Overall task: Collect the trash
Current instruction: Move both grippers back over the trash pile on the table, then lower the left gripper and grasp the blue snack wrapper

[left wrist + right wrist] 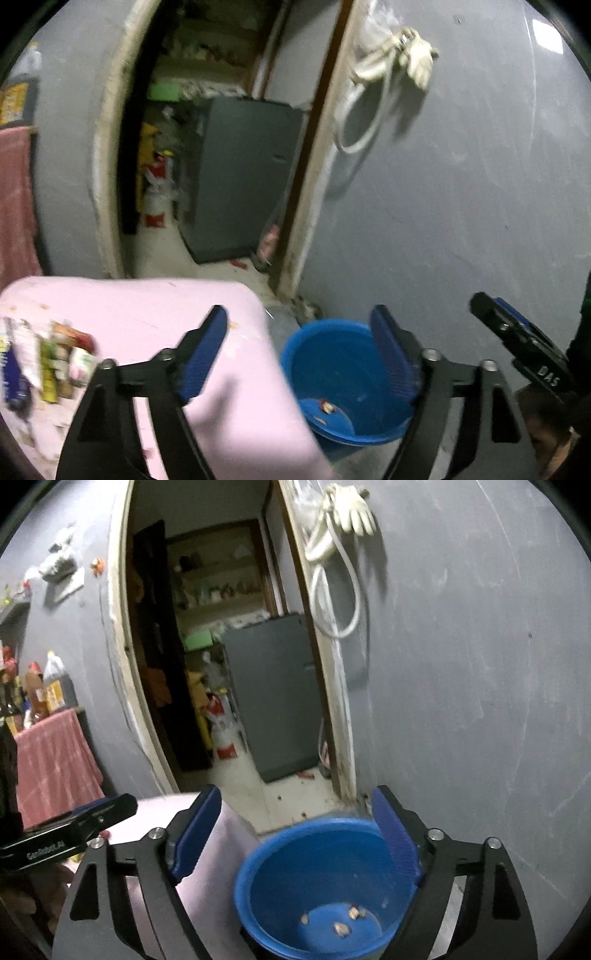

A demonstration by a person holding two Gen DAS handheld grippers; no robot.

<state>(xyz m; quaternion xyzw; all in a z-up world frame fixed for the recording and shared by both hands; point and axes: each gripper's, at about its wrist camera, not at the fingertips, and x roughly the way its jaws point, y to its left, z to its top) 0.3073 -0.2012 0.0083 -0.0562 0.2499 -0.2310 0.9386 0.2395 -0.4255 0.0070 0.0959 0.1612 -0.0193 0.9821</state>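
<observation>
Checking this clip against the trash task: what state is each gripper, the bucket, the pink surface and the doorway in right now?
left gripper: open, nothing between its fingers.
right gripper: open, empty, above the bucket.
blue bucket: upright, uncovered, a few scraps at the bottom.
pink surface: wrappers still lying at its left end.
wrappers: uncollected, blurred.
doorway: open.

Grey fridge (273,698) through the doorway; white glove (356,507) and hose (332,590) hung on grey wall; pink cloth (55,764) left.
</observation>
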